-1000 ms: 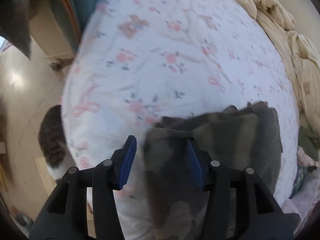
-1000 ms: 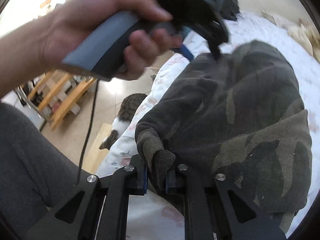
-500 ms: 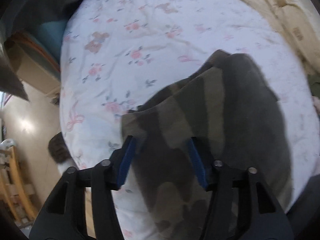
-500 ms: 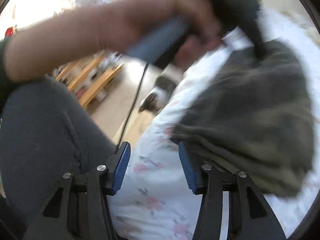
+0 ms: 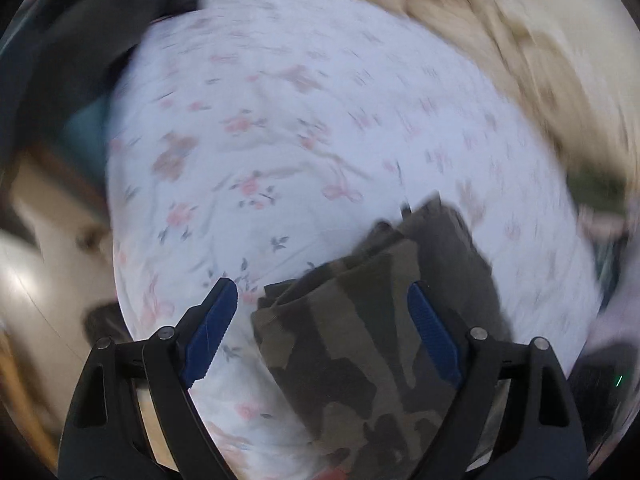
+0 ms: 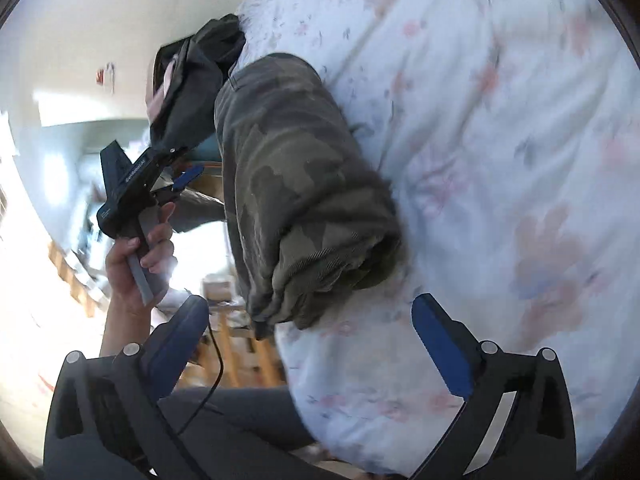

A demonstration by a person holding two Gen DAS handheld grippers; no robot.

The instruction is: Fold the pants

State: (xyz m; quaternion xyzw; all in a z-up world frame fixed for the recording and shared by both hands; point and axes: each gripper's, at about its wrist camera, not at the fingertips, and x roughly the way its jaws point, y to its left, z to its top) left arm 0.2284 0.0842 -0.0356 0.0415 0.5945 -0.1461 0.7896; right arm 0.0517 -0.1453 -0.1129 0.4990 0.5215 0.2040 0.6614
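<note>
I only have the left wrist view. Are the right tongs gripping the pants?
Observer: No. The right tongs are open, and the pants lie just past their tips, ungripped.
Operator: How do the pants sit over there?
Observer: As a thick folded bundle running along the bed's edge, with the layered end facing the right tongs.
</note>
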